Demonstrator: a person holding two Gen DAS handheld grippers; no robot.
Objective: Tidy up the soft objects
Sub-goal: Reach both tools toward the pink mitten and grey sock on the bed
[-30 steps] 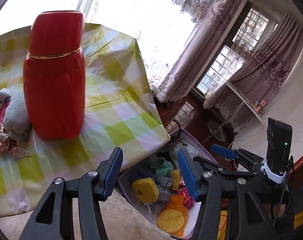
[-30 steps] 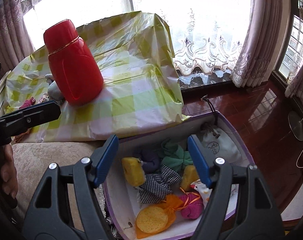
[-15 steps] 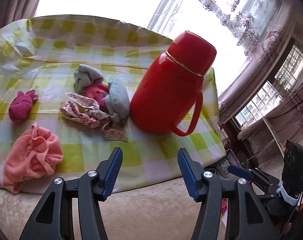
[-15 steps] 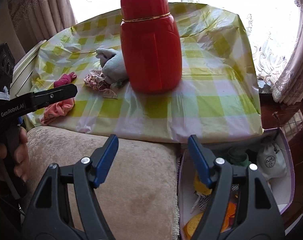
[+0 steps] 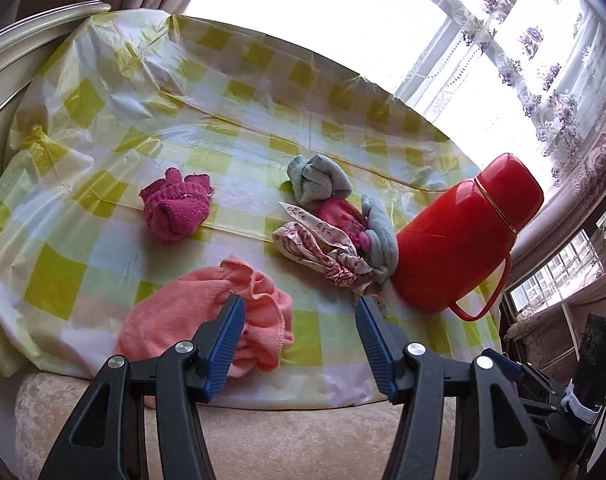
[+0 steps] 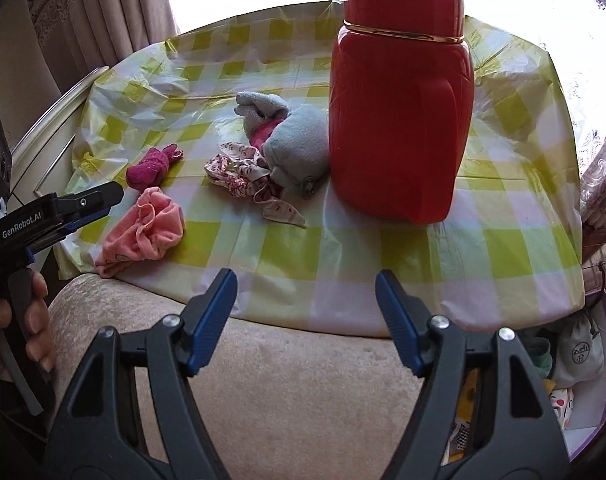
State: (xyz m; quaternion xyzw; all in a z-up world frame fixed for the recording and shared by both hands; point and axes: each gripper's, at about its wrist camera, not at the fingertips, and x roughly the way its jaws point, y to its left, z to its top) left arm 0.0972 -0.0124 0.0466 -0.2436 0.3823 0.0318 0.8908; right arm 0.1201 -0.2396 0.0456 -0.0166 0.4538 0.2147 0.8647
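Note:
Soft items lie on a green-checked tablecloth (image 5: 83,264): a pink cloth (image 5: 199,320) (image 6: 143,232), a magenta knitted piece (image 5: 175,208) (image 6: 151,168), a floral fabric strip (image 5: 323,244) (image 6: 239,176) and a grey-blue cloth bundle (image 5: 323,180) (image 6: 295,144) wrapped around something pink. My left gripper (image 5: 299,312) is open, its left finger over the edge of the pink cloth, nothing between the jaws. My right gripper (image 6: 305,284) is open and empty above the tablecloth's near edge. The left gripper's tip (image 6: 91,200) shows in the right wrist view beside the pink cloth.
A tall red thermos (image 5: 463,232) (image 6: 399,112) stands right of the cloth pile. A beige cushioned surface (image 6: 283,380) lies in front. A purple-rimmed box (image 6: 599,392) with soft items sits low at the right. A hand (image 6: 7,344) holds the left gripper's handle.
Both grippers swung left, away from the box of soft items and over to the tablecloth. The left one has closed in on the pink cloth. Jaw openings look unchanged.

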